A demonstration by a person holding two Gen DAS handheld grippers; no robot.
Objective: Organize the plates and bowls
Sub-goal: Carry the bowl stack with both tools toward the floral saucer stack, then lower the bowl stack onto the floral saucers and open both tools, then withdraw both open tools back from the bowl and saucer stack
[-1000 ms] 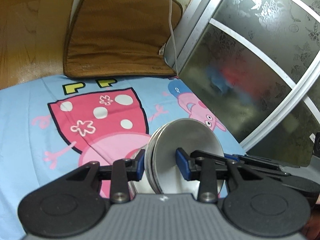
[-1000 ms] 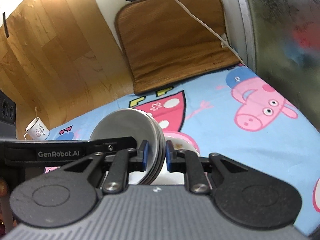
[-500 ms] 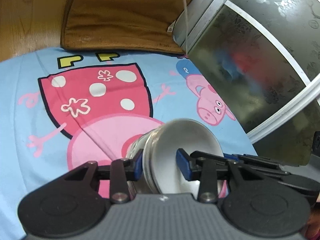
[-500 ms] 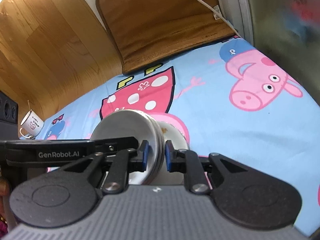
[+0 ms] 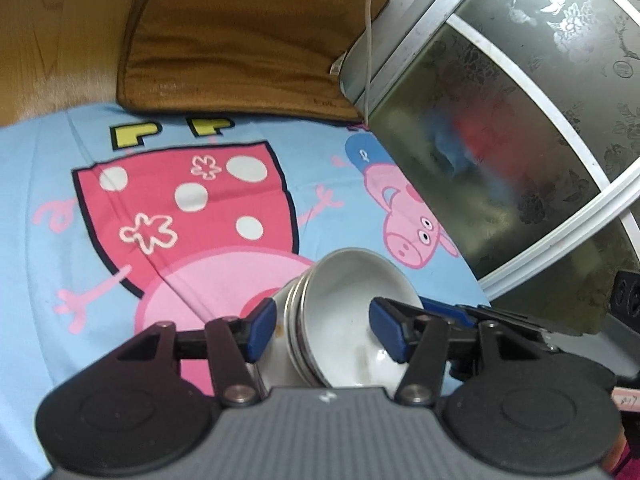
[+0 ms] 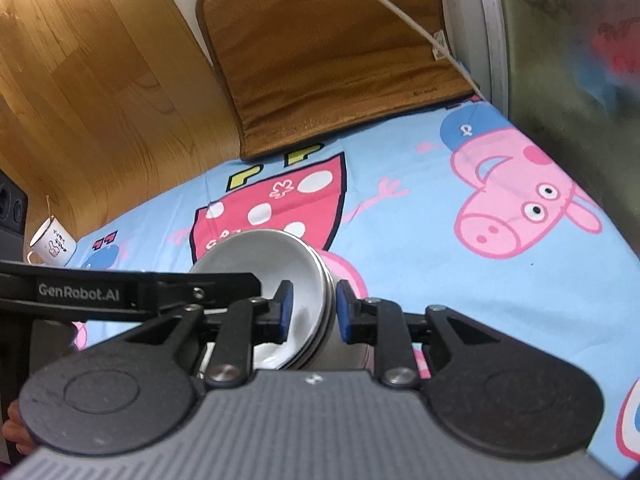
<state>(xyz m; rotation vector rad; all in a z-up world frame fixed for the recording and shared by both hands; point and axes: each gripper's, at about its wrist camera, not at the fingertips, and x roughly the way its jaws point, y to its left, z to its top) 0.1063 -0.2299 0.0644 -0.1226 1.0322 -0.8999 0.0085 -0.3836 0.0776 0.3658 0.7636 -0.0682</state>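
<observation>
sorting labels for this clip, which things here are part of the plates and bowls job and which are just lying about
Part of the job:
stack of bowls
left gripper
right gripper

Just lying about:
cartoon cloth
brown cushion
white mug
white cable
frosted glass door

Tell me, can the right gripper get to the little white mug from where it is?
Probably not straight away. The right gripper straddles the rim of the stacked bowls, and the left gripper's black finger crosses the way to the white mug at the cloth's far left edge.
</observation>
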